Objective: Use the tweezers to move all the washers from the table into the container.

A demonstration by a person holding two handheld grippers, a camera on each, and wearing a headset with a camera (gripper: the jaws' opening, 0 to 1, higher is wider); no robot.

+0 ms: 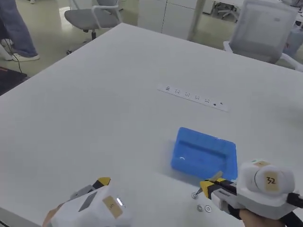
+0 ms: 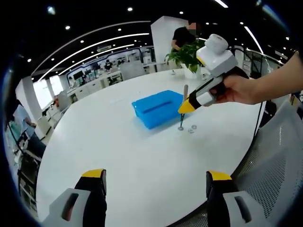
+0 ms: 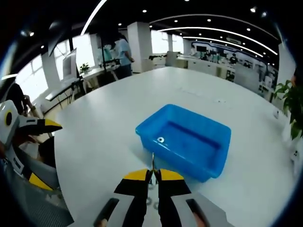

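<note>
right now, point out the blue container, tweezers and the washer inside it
blue container [image 3: 182,161], right gripper view, near wall
tweezers [image 2: 182,119], left gripper view, lower shaft
washer [image 3: 161,140], right gripper view, its ring

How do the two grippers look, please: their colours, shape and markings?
Both the left gripper and the right gripper have white and grey bodies and black jaws with yellow tips. The right one carries a round sticker marked 32.

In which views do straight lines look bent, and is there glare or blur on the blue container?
Head view: lines straight; a faint glint on the container near its left rim. Left gripper view: fisheye curves the table edge and ceiling lights; container clear. Right gripper view: same curving; container sharp.
</note>
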